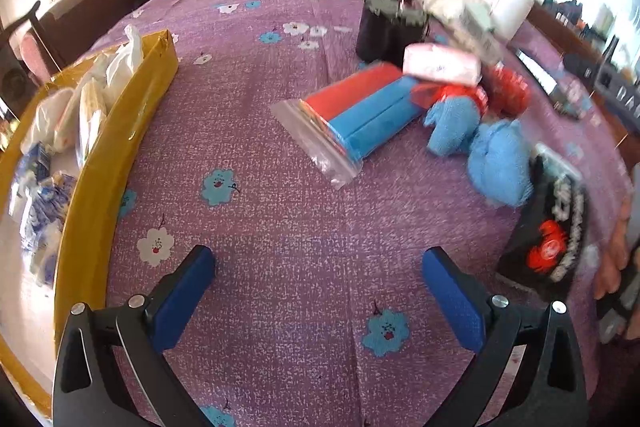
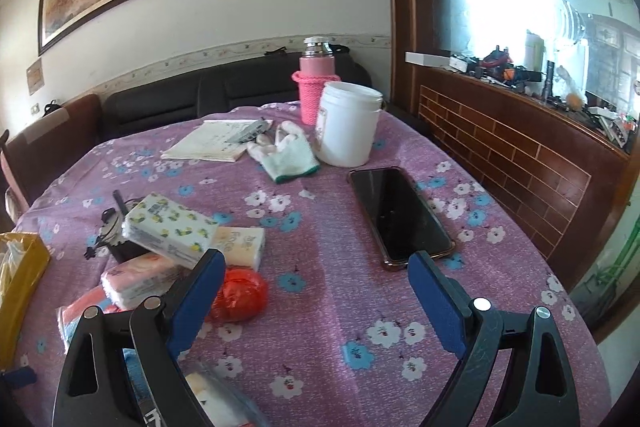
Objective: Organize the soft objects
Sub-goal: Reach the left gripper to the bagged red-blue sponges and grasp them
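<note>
My left gripper (image 1: 318,273) is open and empty above the purple flowered tablecloth (image 1: 280,227). Ahead of it lies a zip bag with red and blue cloths (image 1: 360,111), two blue towels (image 1: 476,143), a red mesh ball (image 1: 508,91) and a pink tissue pack (image 1: 440,65). A yellow box (image 1: 116,147) on the left holds several white soft packs. My right gripper (image 2: 316,277) is open and empty over the cloth. To its left lie tissue packs (image 2: 168,229), a pink pack (image 2: 140,279) and the red ball (image 2: 240,295).
A phone (image 2: 400,213), a white bucket (image 2: 348,129), a pink flask (image 2: 316,87), a glove (image 2: 288,151) and papers (image 2: 212,145) lie at the far side. A black packet (image 1: 552,227) shows at the right in the left wrist view. A wooden cabinet (image 2: 500,147) stands at the right.
</note>
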`<act>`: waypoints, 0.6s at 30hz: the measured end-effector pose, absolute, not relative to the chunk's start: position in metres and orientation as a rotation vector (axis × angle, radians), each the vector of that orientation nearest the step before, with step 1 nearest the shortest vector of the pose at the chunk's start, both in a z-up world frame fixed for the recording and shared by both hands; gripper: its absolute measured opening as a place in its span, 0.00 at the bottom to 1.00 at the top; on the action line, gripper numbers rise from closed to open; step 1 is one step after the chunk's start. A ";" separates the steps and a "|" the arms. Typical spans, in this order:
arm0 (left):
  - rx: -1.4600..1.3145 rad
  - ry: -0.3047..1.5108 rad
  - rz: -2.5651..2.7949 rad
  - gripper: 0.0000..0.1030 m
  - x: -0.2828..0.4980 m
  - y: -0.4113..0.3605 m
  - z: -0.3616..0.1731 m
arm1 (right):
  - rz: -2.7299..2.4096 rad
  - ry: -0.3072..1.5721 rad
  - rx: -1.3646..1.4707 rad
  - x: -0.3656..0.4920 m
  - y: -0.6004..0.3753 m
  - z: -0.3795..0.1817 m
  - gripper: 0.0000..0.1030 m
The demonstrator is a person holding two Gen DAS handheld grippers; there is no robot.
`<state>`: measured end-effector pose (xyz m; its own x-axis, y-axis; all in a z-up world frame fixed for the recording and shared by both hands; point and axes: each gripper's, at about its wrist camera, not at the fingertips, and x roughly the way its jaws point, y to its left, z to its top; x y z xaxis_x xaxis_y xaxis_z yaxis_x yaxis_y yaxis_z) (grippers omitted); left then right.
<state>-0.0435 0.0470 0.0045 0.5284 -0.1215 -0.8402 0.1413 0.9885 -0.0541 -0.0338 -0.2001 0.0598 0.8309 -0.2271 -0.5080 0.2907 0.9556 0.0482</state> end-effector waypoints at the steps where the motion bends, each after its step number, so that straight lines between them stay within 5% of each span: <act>1: -0.015 0.997 -0.172 1.00 -0.044 0.052 0.006 | -0.279 0.521 0.133 -0.034 -0.202 0.060 0.92; 11: -0.165 0.932 -0.189 1.00 -0.043 0.084 0.036 | -0.289 0.550 0.189 -0.031 -0.216 0.057 0.92; 18: 0.039 0.952 -0.253 0.94 -0.004 0.048 0.033 | -0.259 0.566 0.232 -0.031 -0.220 0.056 0.92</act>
